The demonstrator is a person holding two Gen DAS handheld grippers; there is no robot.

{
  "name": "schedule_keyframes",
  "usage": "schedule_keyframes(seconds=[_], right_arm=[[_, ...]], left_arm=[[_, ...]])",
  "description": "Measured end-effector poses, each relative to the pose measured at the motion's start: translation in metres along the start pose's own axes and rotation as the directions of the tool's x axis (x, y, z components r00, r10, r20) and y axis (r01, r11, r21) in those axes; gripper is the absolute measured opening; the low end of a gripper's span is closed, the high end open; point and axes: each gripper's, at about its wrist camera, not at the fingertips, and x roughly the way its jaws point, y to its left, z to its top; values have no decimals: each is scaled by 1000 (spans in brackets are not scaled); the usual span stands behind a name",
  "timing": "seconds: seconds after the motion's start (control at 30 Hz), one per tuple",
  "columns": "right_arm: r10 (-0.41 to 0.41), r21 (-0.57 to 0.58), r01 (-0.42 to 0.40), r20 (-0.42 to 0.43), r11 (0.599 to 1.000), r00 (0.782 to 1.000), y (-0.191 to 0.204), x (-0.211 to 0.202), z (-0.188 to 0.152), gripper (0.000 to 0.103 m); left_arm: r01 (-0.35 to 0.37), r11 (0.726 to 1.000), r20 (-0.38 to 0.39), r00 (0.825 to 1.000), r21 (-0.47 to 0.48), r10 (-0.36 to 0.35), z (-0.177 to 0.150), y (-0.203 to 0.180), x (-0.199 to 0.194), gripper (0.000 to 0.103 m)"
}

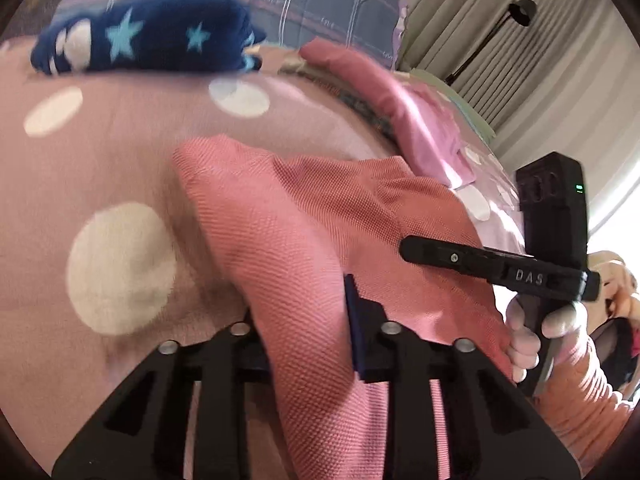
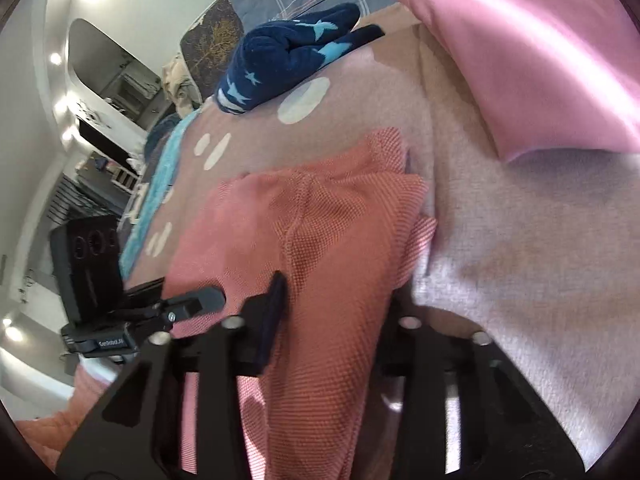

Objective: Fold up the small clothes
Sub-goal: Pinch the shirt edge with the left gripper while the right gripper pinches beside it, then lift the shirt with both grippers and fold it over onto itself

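The salmon-pink garment (image 1: pixel 320 216) is a waffle-textured knit, bunched and creased, lying on a bed cover (image 1: pixel 120 152) of soft dusty-pink fleece with large cream dots. In the left wrist view the cloth runs from the centre down to 6 o'clock, where it passes between the fingers of the left gripper (image 1: pixel 308 332) — its dark blue pad presses into the fabric, so the fingers are clenched on the garment. The other finger is mostly hidden under the cloth.

In the right wrist view the same garment (image 2: pixel 320 240) spreads from the centre down to 6 o'clock and passes between the fingers of the right gripper (image 2: pixel 332 320); the left pad lies against the weave and the fingers grasp the fabric, the far finger partly covered.

At 11 o'clock in the left view lies a navy plush item (image 1: pixel 148 36) with pale blue stars, rolled and blurred. A smooth pink pillow (image 2: pixel 520 48) fills 1 o'clock in the right view. At 3 o'clock in the left view a hand (image 1: pixel 536 332) grips the other tool's handle — cut off by the frame.
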Motion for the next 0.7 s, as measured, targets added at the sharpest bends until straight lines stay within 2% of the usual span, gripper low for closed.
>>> schedule_keyframes(seconds=[0.07,0.2,0.37,0.47,0.57,0.6,0.7], right_arm=[[-49,-37,50,34,998,998,13,-8,-4,22],[-101,-152,127,165,980,981,52,-46,-14,20],[-85,-204,165,352,965,932,86,-119,-35,20],[-99,-210,214,452,954,886,100,-164,-52,20],[-119,-188,265,558,946,821,108,-216,-71,20],[-126,-186,280,577,942,807,108,-228,-76,20],[-181,-158,369,658,916,731,109,-275,-97,20]], left_arm=[[-13,999,46,999,43,11,2,-14,-17,24],[-23,987,160,987,157,-2,7,-57,-65,23],[-22,954,261,964,300,-59,12,-120,-107,23],[-16,924,289,952,381,-103,16,-159,-117,23],[11,890,291,943,456,-161,22,-201,-122,23],[19,876,290,940,482,-180,25,-217,-121,23],[40,831,284,930,555,-234,26,-264,-117,23]])
